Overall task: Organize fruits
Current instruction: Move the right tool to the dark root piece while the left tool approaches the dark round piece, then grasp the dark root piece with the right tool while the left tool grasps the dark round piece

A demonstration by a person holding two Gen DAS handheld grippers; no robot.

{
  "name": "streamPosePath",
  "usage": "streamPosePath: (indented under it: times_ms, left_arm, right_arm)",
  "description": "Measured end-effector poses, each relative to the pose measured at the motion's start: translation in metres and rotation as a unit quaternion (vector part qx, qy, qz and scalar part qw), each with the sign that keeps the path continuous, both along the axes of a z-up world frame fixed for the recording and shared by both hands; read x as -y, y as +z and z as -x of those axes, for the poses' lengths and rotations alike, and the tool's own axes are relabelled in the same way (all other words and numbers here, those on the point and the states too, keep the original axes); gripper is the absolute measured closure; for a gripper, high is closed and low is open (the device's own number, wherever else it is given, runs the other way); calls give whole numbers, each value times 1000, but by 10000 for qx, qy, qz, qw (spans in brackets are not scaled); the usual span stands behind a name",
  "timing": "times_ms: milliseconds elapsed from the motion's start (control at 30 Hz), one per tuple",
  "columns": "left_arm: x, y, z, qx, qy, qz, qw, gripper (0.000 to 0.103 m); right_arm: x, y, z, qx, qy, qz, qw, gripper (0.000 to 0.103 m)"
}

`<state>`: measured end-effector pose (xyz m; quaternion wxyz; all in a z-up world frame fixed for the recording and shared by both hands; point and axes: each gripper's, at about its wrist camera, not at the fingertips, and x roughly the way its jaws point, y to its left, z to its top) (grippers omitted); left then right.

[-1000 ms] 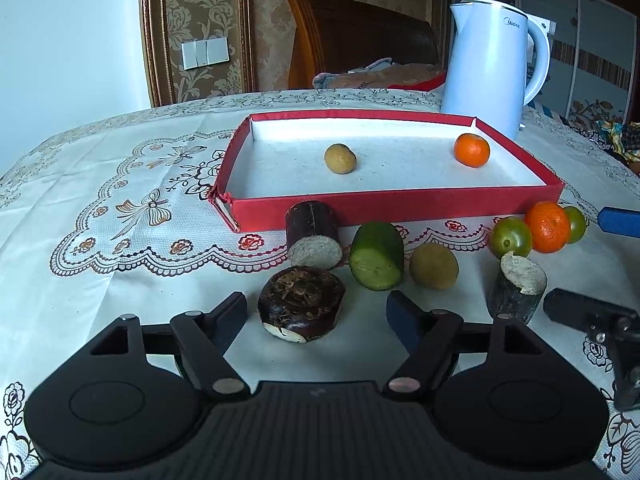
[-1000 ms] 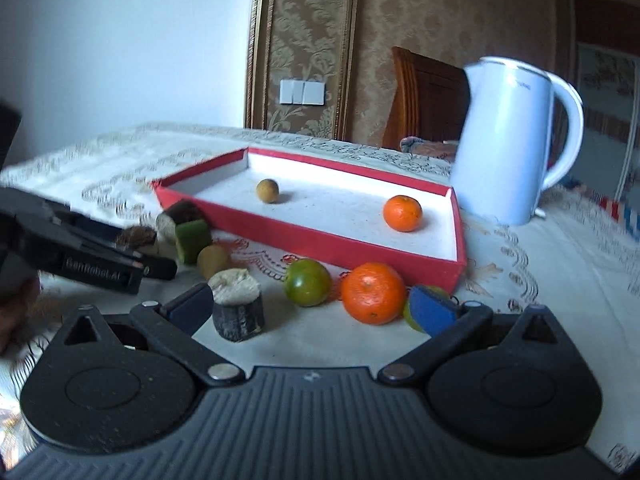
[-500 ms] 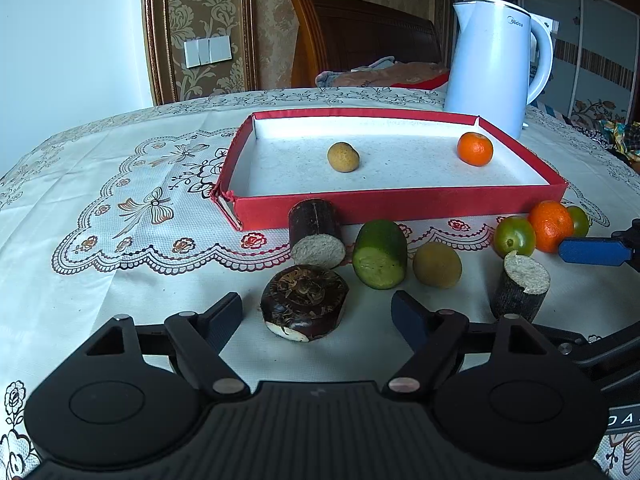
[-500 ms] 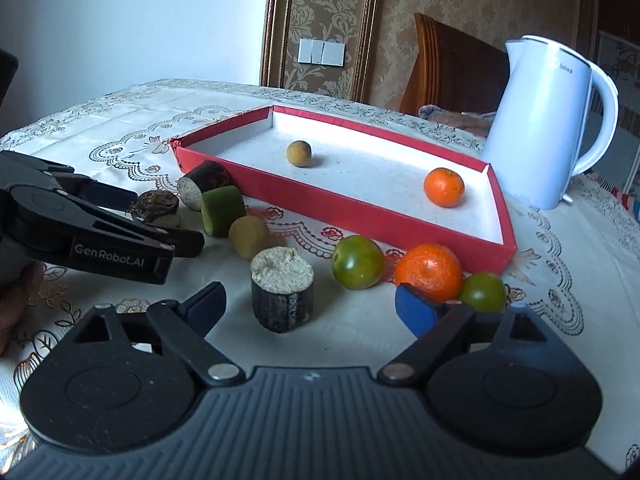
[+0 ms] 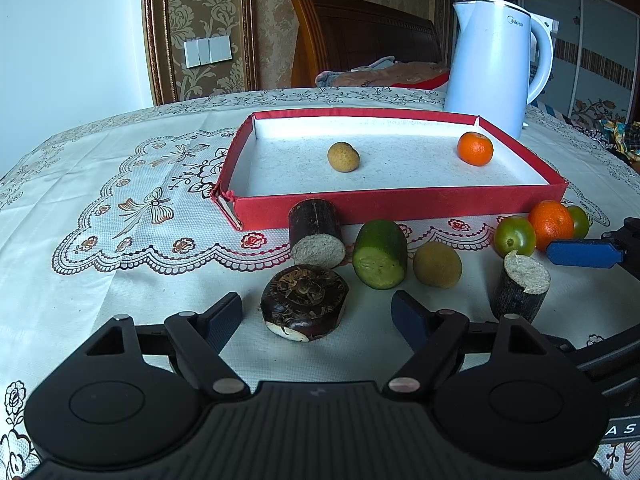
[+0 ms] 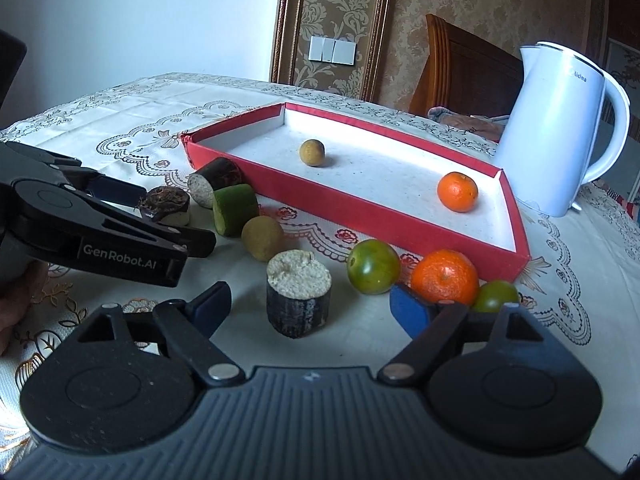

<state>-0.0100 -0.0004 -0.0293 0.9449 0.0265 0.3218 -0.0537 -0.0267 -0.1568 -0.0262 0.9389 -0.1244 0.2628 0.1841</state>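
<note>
Left gripper [image 5: 316, 314] is held low over the desk [image 5: 100, 280], fingers [image 5: 224, 318] spread wide around a dark brown flat chunk [image 5: 304, 306] with a rough top; pads are not seen touching it. Right gripper [image 6: 308, 306] is seen with jaws closing, an upright dark sugarcane piece [image 6: 298, 294] with pale cut top standing between the fingers [image 6: 408, 312], no pad contact shown.

Just past the left gripper, three things are laid in a row on the embroidered tablecloth [image 5: 132, 216]: a lying dark sugarcane piece [image 5: 316, 228], a green cut piece [image 5: 380, 254], a tan round fruit [image 5: 437, 264]. The lying cane end is set close against the tray's front wall.

To the right, a green-orange tomato [image 6: 373, 266], an orange mandarin [image 6: 445, 277] and a smaller green fruit [image 6: 496, 295] are bunched together just outside the tray's near wall. The mandarin is partly covered by the right blue finger pad in the right wrist view.

Behind them a red tray [image 5: 400, 202] with white floor is placed, holding a tan round fruit [image 5: 343, 157] mid-floor and a small mandarin [image 5: 475, 149] near its far right corner, well apart.

Beyond the tray's right corner a white electric kettle [image 5: 496, 64] is stood. Farther back a wooden headboard [image 5: 360, 40] and wall switches [image 5: 208, 51] are seen.
</note>
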Motion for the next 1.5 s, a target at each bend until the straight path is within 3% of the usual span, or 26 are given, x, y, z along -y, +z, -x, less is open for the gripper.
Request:
streamPosePath:
  times_ms: [300, 700, 867, 1000, 1100, 1500]
  left_arm:
    - [-2, 0, 1, 5, 31, 31, 10000, 21]
    - [-8, 2, -1, 17, 169, 108, 9998, 22]
    - [-6, 2, 0, 72, 124, 50, 9999, 39]
    - [-6, 4, 1, 118, 146, 38, 9998, 55]
    - [-5, 4, 2, 132, 105, 15, 9999, 59]
    - [-7, 5, 3, 172, 161, 21, 9997, 60]
  right_arm:
    - [0, -1, -6, -134, 47, -91, 9999, 30]
    - [2, -1, -8, -207, 81, -218, 9995, 33]
    - [2, -1, -10, -236, 55, -320, 9992, 36]
    - [1, -1, -13, -311, 55, -392, 9987, 48]
    - [1, -1, -13, -311, 42, -421, 9986, 60]
    - [3, -1, -12, -265, -2, -474, 9985, 72]
